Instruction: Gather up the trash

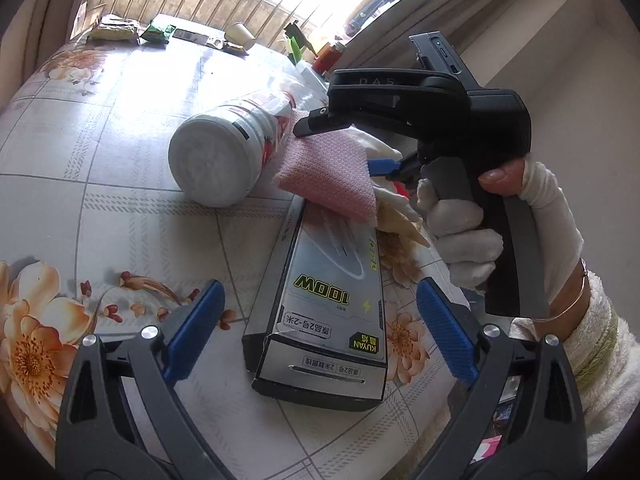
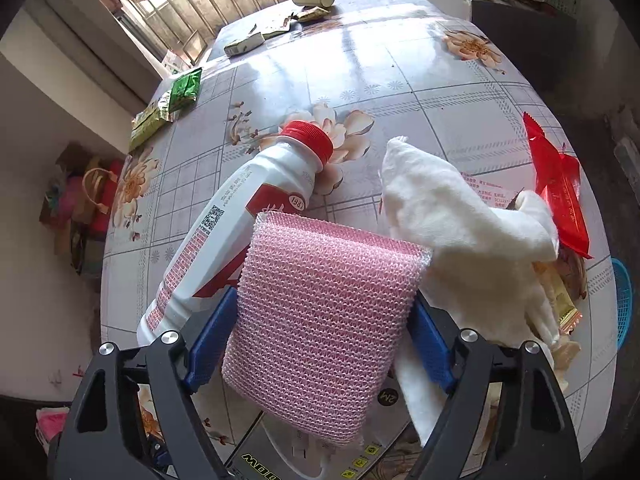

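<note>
Right gripper: jaws clamped on the pink mesh sponge, which hides the grey cable box beneath. Left gripper: jaws apart over that box, empty. The white bottle lies on the table beside the sponge. The white cloth partly covers wrappers; the red wrapper shows at the table's edge.
</note>
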A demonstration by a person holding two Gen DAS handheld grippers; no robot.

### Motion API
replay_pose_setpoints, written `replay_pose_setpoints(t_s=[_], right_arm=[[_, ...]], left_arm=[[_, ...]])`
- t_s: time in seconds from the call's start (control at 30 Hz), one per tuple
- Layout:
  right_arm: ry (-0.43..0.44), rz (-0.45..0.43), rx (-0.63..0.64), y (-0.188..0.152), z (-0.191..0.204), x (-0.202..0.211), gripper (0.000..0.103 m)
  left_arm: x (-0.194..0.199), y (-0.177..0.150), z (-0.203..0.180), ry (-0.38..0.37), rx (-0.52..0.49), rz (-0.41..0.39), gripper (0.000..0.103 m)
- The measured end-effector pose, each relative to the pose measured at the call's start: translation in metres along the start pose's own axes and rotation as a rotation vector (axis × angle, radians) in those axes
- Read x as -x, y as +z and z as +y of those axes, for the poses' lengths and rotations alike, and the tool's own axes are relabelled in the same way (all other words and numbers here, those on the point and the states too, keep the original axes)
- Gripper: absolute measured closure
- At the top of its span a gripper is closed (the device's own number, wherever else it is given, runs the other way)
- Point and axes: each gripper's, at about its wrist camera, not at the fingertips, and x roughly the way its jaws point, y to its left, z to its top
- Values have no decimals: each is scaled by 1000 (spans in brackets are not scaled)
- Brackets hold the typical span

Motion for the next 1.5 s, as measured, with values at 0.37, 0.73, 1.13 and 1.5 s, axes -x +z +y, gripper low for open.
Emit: replay_pose_setpoints(t_s=[0.37,0.73,1.13,1.5], right_arm=[[254,-54,19,-46,-33,66,26],[135,-60,8,-139,-111,93,25],[5,-105,-4,-161,-125,57,20],[66,-148,-3,-164,-133,63,16]], left_arm=[[3,-5,-6,30,-21,27,10],[-25,7,-57,128,-198,118,10],[-67,3,-89,370,-412,187,24],[-27,-19,-80,308,-251,255,33]])
